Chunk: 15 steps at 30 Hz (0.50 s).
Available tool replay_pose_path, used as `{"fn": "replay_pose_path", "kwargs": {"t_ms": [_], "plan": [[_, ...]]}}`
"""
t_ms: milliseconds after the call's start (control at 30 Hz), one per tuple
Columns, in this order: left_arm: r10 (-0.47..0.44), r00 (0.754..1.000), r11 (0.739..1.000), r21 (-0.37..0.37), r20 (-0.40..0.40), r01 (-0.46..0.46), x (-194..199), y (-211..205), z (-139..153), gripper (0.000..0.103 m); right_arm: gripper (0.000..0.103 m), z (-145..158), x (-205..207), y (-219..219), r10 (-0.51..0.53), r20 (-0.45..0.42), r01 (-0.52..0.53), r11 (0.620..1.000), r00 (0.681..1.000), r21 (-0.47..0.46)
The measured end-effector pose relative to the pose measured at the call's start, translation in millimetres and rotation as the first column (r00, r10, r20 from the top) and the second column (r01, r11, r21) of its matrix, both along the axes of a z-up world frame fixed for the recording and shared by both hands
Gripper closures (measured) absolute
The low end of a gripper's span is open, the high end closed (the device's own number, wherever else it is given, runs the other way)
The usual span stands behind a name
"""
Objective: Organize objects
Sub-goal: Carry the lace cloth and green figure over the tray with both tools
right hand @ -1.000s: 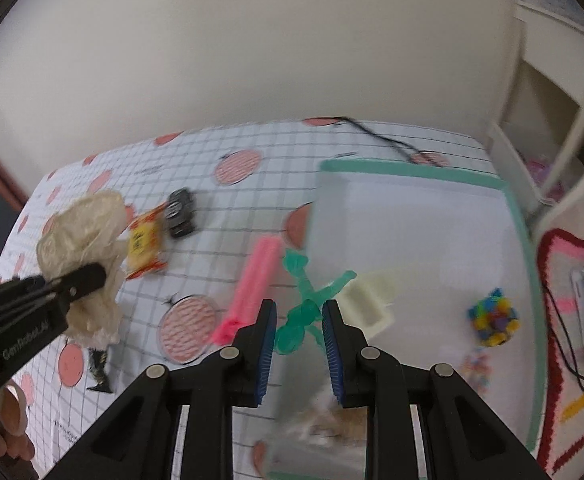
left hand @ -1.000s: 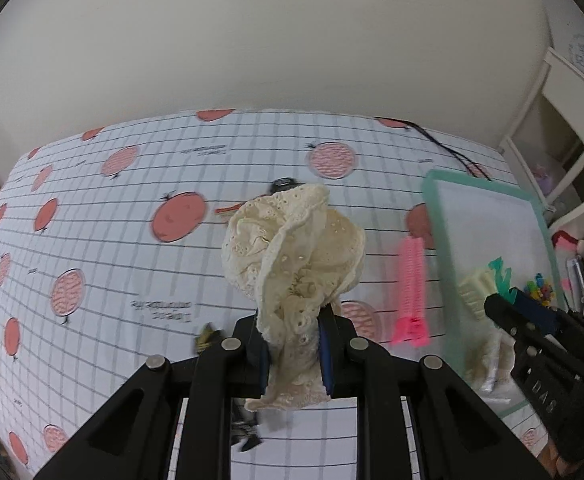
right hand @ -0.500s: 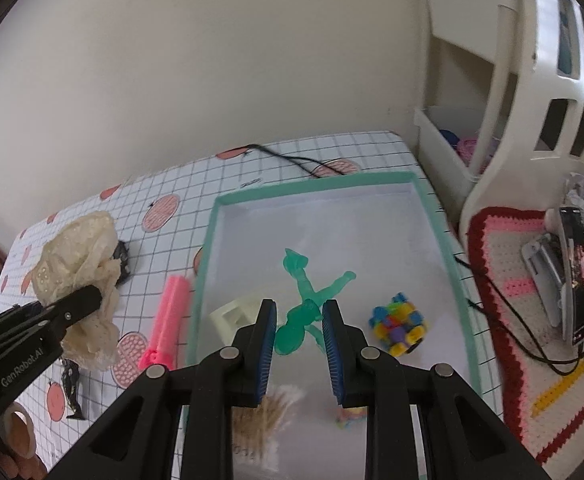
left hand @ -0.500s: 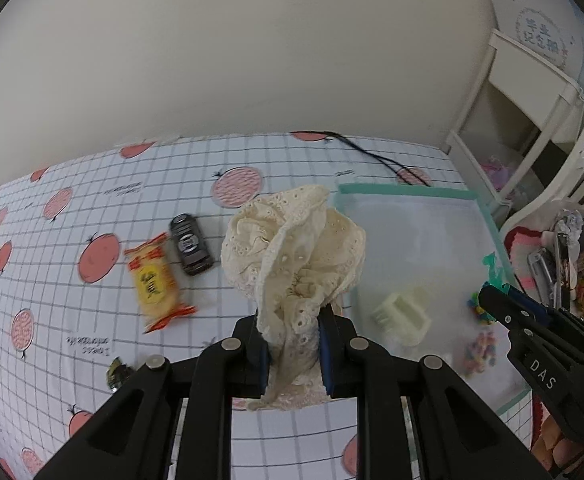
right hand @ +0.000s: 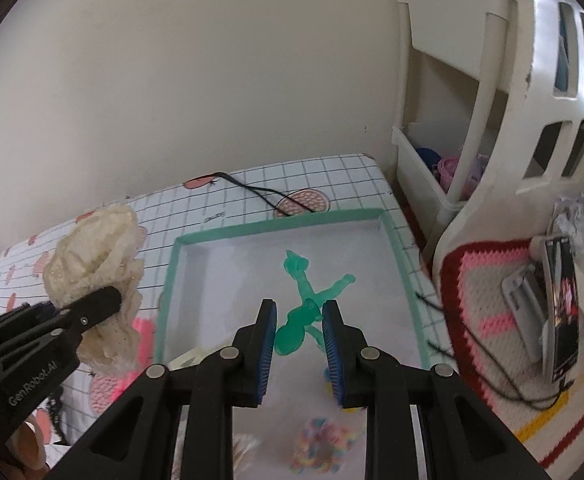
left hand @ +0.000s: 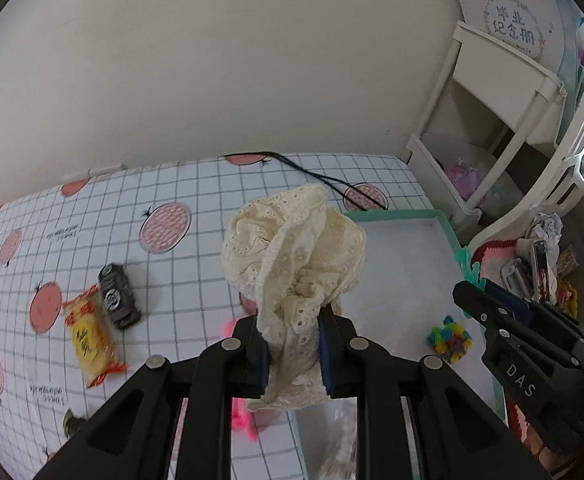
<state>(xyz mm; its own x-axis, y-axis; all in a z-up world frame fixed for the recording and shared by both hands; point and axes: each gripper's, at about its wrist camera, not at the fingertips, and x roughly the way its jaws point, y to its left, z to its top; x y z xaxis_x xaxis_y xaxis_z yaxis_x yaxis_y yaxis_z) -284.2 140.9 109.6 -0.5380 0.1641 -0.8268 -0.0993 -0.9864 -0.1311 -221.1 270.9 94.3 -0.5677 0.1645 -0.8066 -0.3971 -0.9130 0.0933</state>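
Cream lace cloth (left hand: 292, 264) is bunched and clamped in the left hand-held gripper (left hand: 293, 354), raised just left of the green-rimmed tray (right hand: 284, 222). Right hand-held gripper (right hand: 299, 342) pinches a green figurine (right hand: 306, 300) above the tray.

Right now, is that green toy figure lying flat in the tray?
No, the green toy figure is clamped between the fingers of the right gripper, held up over the green-rimmed tray.
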Motion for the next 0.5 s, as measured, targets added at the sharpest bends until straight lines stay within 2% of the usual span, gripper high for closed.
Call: {"fn": "replay_pose_path", "kwargs": {"t_ms": [500], "plan": [[-0.034, 0.997, 0.999, -0.001, 0.076, 0.034, -43, 30, -52, 0.083, 0.078, -44, -41, 33, 0.042, 0.092, -0.043, 0.999, 0.995, 0.002]]}}
